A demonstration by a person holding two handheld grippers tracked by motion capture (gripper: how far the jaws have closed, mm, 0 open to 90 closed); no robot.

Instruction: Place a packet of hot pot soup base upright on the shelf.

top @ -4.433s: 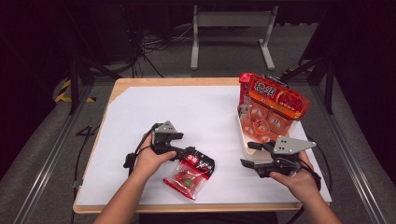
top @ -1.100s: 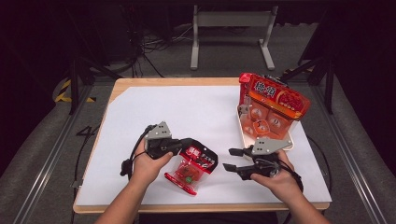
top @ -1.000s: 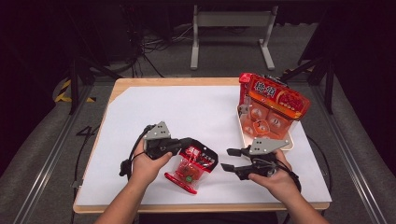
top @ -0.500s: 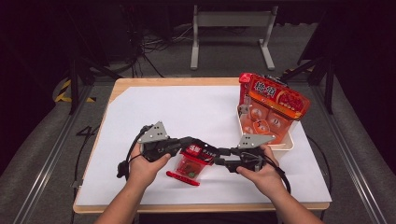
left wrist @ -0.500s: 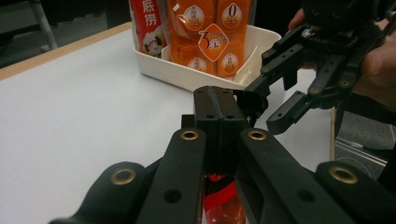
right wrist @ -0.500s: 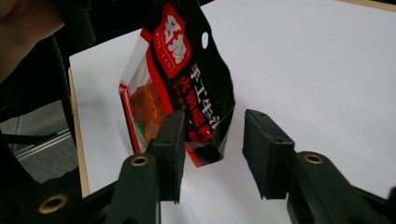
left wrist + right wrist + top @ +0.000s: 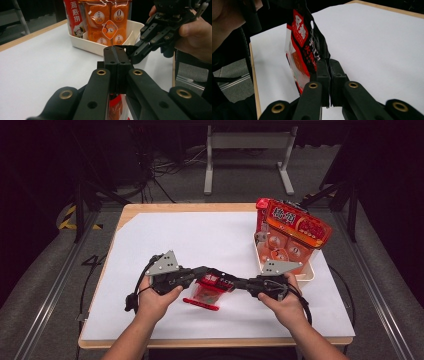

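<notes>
Near the worktop's front edge, your left claw (image 7: 202,272) and right claw (image 7: 239,283) both pinch the red snack packet (image 7: 207,292) shut-jawed; pulling apart unevenly could tear it or slip one grip.

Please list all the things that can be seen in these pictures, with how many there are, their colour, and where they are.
red packet: one, red and black with a clear window, near the front edge of the table, held up between both grippers
white tray: one, white, right side of the table
orange packets: several, exact count unclear, orange, standing in the white tray
large red pack: one, red with white characters, on top of the tray's contents
table: one, white sheet on a wooden board
metal frame: one, grey, on the floor beyond the table
left gripper: one, black, jaws shut on the red packet's top edge
right gripper: one, black, jaws just closed on the same packet's edge
</notes>
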